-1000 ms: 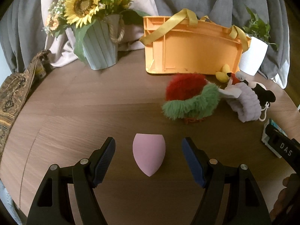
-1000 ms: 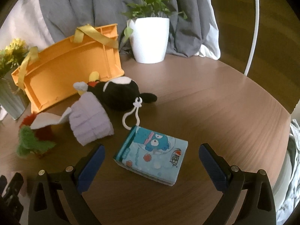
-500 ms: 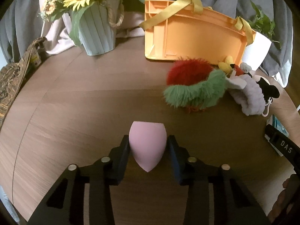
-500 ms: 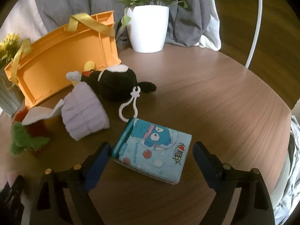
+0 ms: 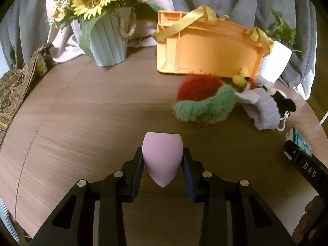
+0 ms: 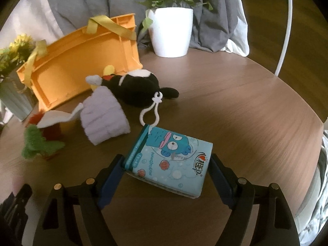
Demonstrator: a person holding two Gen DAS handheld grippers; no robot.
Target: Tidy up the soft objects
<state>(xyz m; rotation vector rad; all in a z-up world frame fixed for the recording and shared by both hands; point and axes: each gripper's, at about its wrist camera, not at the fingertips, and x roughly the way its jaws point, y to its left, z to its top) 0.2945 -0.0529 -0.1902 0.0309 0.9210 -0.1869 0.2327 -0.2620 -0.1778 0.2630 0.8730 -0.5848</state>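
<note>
My left gripper (image 5: 162, 161) is shut on a pink teardrop-shaped sponge (image 5: 162, 154), its flat end pointing away. My right gripper (image 6: 167, 171) has its jaws touching both sides of a light blue tissue pack (image 6: 171, 158) with a cartoon print that lies on the table. An orange basket (image 5: 207, 50) with yellow handles lies on its side at the back. In front of it lie a red and green fluffy toy (image 5: 202, 100), a lilac headband (image 6: 104, 114) and a black plush penguin (image 6: 136, 87) with a white loop.
The round wooden table (image 5: 92, 110) holds a sunflower vase (image 5: 107, 39) at the back left and a white plant pot (image 6: 171, 32) at the back right. A patterned cloth (image 5: 12, 90) hangs at the left edge. Grey fabric lies behind.
My left gripper closed on the pink sponge and lifted it slightly. My right gripper moved forward over the tissue pack and closed until its jaws met the pack's sides.
</note>
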